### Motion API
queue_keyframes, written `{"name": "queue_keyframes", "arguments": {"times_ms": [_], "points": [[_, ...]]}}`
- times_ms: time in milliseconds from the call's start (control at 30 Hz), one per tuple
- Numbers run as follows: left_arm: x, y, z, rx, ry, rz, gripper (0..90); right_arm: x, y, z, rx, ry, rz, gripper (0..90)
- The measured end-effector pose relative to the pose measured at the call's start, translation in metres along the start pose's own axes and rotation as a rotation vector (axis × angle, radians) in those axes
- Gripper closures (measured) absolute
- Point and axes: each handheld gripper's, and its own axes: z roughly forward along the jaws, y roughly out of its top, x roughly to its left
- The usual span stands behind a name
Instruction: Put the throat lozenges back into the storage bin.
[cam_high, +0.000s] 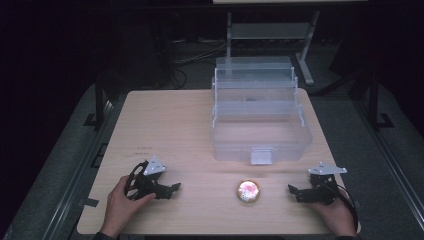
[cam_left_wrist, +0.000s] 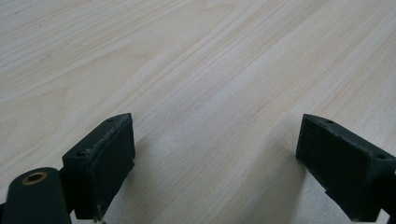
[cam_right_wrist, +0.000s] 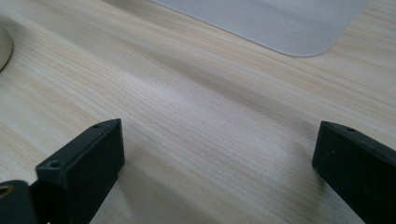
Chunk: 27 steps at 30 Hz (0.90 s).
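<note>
While the clear box (cam_high: 260, 120) stood open at twelve o'clock on the table (cam_high: 170, 125), the round tin (cam_high: 248, 191) lay at six between your left gripper (cam_high: 172, 188) and right gripper (cam_high: 292, 192), both wide open and empty; a slanted pinch could have skidded it away.

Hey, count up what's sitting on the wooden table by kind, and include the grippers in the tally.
Clear plastic storage box with fold-out tiers: 1
Small round gold-rimmed tin with a pinkish top: 1
Black two-jaw grippers, both open, nothing between the jaws: 2 (left gripper, right gripper)
Total: 4
</note>
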Motion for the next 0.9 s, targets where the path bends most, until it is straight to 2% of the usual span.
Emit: {"name": "queue_keyframes", "arguments": {"times_ms": [367,467,700,900], "points": [[-0.0004,0.0002,0.0004,-0.001,0.003,-0.005,10.8,0.0000,-0.0004,-0.0002,-0.002,0.001,-0.002,1.7],[-0.0004,0.0002,0.0004,-0.001,0.003,-0.005,10.8,-0.0001,0.0002,-0.0013,0.011,0.005,-0.008,1.9],[-0.0003,0.0002,0.0003,-0.001,0.003,-0.005,10.9,0.0002,0.0028,-0.0025,0.030,0.011,0.013,1.9],[-0.0003,0.0002,0.0003,-0.001,0.003,-0.005,10.9,0.0023,0.0072,-0.0052,0.027,0.020,0.006,1.8]]}}
